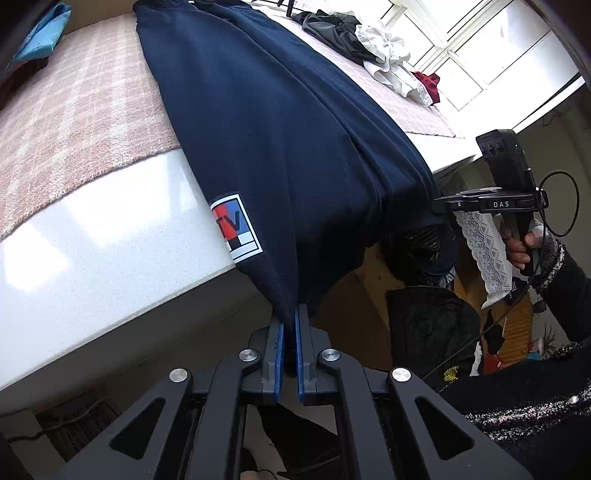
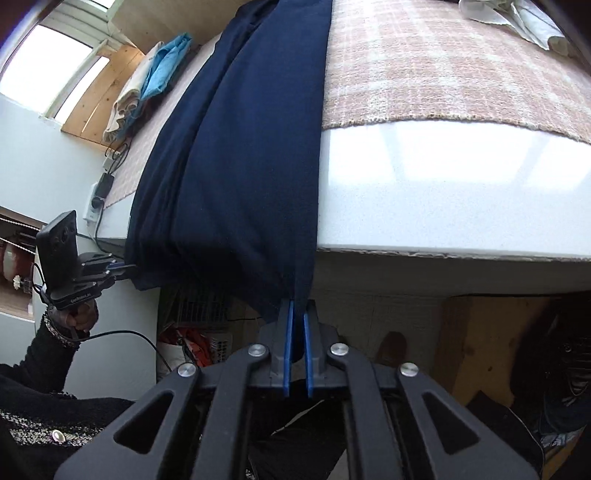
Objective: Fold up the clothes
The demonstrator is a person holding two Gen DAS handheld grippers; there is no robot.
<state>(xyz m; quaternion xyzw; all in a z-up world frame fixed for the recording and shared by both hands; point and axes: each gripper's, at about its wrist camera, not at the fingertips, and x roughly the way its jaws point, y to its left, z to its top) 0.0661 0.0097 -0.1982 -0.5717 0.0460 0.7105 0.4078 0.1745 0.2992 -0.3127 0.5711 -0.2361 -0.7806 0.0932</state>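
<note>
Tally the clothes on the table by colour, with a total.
Navy: 1, the sweater that both the left gripper and the right gripper clamp at its hem.
Dark grey: 1
White: 1
Red: 1
Blue: 1
Cream: 1
Total: 6
</note>
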